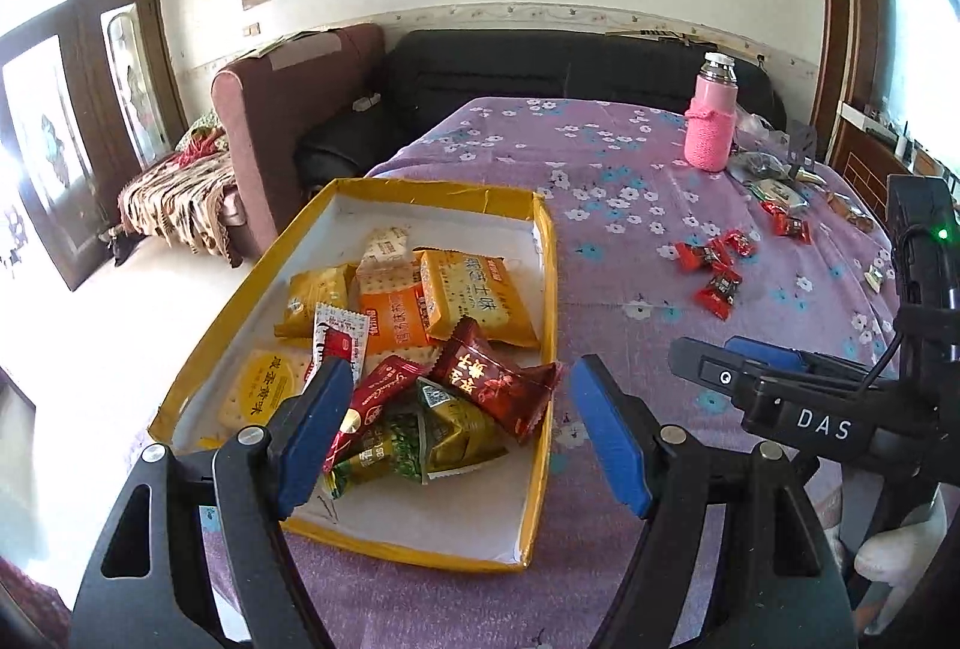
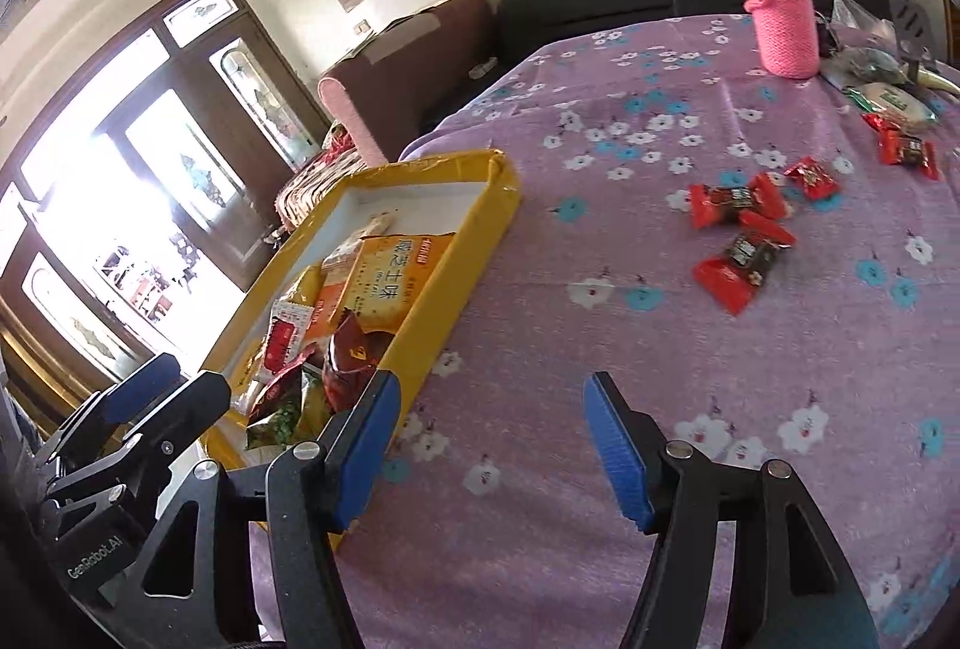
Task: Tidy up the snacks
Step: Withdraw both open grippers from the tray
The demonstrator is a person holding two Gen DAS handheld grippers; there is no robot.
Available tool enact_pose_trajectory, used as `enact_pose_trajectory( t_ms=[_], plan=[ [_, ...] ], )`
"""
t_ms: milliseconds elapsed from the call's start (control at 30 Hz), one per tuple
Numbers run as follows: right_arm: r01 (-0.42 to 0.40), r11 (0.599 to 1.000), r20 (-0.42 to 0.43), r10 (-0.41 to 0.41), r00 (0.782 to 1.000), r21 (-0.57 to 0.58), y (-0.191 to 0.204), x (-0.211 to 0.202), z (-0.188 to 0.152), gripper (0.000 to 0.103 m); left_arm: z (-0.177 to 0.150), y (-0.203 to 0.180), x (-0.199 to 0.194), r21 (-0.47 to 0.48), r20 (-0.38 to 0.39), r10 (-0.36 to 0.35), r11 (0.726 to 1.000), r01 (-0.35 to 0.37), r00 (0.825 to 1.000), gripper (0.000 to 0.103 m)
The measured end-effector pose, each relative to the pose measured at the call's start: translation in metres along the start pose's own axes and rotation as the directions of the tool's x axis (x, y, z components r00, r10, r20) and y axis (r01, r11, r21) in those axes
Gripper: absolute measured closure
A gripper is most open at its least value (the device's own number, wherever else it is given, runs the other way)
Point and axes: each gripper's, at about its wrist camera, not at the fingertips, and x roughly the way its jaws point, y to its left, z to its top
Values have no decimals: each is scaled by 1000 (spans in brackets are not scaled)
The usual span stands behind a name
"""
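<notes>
A shallow yellow-rimmed cardboard tray with a white floor (image 1: pixel 543 253) lies at centre-left of the left wrist view, on a purple flower-printed tablecloth (image 1: pixel 630 205). It holds a loose heap of wrapped snacks: orange and yellow cracker packets (image 1: pixel 474 298), a dark red foil candy (image 1: pixel 492 379) and a green packet (image 1: pixel 420 445) nearest the camera. More small red-wrapped candies (image 2: pixel 741 229) lie scattered on the cloth at right of the right wrist view, well apart from the tray. A pink knit-sleeved bottle with a metal cap (image 2: pixel 780 19) stands upright at upper right.

The left gripper (image 1: pixel 462 433) hangs over the tray's near end, angled downward, its blue-padded jaws spread with nothing clamped. The right gripper (image 2: pixel 489 445) is over bare cloth just beside the tray's right wall, jaws likewise apart and empty.
</notes>
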Motion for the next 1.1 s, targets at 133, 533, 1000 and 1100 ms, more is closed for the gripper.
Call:
enact_pose_trajectory(
  t_ms=[133,533,1000,1100],
  plan=[
    [7,1000,-4,-6,1000,10,-3,-1,-3,37,0,-4,-2,11,0,-9,1000,9,1000,27],
    [18,1000,-17,-18,1000,9,-5,1,-4,36,0,-16,1,42,-16,-41,998,41,999,27],
    [39,998,-42,-36,998,54,-33,6,-5,36,-2,-25,17,49,-77,-107,993,111,991,27],
    [58,997,-15,-58,998,50,-46,-13,1,36,6,-19,18,-14,-108,-269,963,269,957,27]
  ],
)
